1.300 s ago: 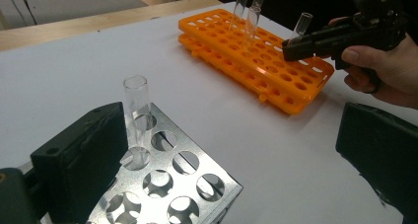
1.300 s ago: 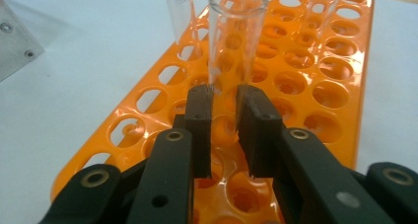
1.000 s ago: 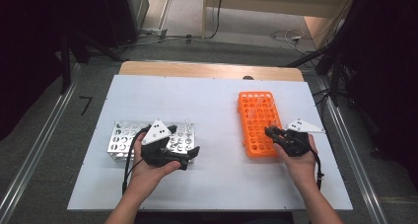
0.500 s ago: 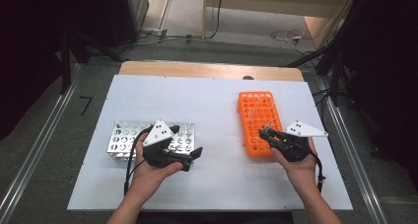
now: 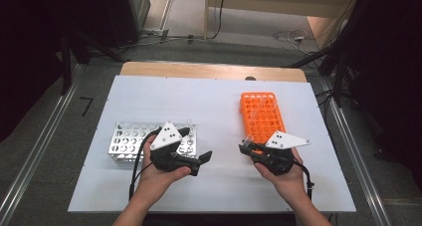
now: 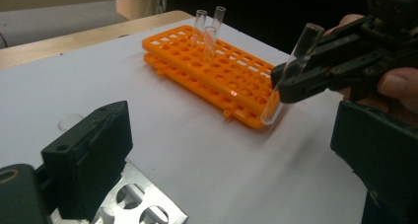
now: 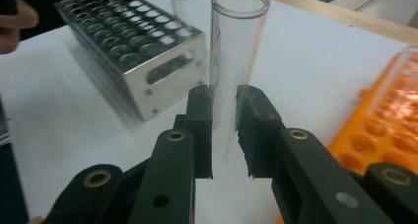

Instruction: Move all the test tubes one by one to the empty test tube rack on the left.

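A: Entry, right side. The right gripper (image 7: 224, 115) has its two black jaws clamped on a clear glass test tube (image 7: 231, 61), pads pressing its lower half, open mouth up. In the left gripper view the same tube (image 6: 291, 73) hangs tilted, its rounded bottom just above the near corner of the flat orange plastic tube rack (image 6: 217, 71).

B: Touching the rack?

A: Cannot tell; the bottom sits right at the rack's edge, and the glass blurs it. From the high view the right gripper (image 5: 245, 147) is at the near end of the orange rack (image 5: 262, 114), towards the middle of the white table top (image 5: 209, 101).

B: Other tubes?

A: Three clear tubes (image 6: 209, 24) stand upright at the far end of the orange rack. One more tube (image 7: 178, 2) stands in the far side of the shiny metal tube rack with round holes (image 7: 133, 41).

B: Left side?

A: The left gripper (image 5: 204, 156) lies just in front of the metal rack (image 5: 127, 141), pointing towards the right hand. Its jaws stand wide apart with nothing between them. Its near jaw sits over the metal rack's corner (image 6: 143, 204).
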`<state>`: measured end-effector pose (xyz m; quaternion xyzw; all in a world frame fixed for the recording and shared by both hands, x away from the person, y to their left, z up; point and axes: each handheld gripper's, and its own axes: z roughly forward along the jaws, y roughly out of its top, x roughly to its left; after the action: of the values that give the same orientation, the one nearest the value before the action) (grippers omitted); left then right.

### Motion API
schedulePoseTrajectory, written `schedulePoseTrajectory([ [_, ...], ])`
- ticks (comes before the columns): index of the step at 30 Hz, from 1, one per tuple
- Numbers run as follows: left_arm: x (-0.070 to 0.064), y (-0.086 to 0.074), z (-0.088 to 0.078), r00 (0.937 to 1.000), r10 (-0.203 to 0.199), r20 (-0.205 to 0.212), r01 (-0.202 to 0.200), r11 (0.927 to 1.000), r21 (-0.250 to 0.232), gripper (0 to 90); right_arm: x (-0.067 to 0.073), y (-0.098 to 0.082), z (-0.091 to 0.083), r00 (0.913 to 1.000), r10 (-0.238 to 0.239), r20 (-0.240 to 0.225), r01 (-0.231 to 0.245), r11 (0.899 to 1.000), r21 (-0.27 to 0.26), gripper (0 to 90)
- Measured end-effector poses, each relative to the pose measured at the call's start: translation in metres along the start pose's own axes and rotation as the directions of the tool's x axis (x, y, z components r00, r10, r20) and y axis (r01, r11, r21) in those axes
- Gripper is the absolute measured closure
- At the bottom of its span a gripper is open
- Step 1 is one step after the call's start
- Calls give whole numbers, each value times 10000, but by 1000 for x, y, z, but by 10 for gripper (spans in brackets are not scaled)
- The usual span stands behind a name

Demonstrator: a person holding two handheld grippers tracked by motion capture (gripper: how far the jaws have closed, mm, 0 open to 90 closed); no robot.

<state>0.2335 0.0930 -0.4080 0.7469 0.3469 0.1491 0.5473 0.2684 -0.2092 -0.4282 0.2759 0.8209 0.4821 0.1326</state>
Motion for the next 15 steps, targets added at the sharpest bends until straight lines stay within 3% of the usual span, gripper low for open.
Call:
schedulePoseTrajectory([
  [5,-8,2,4,9991,105,412,-104,9999,-16,68,19,1,10,9974,-356,-630,374,9989,280,742],
  [12,-19,2,12,9936,233,1109,-243,9997,75,196,35,1,19,9918,-683,-1078,735,9963,446,742],
  [15,-25,2,16,9907,408,1298,-434,9989,169,366,41,1,22,9890,-787,-1252,861,9948,547,743],
])
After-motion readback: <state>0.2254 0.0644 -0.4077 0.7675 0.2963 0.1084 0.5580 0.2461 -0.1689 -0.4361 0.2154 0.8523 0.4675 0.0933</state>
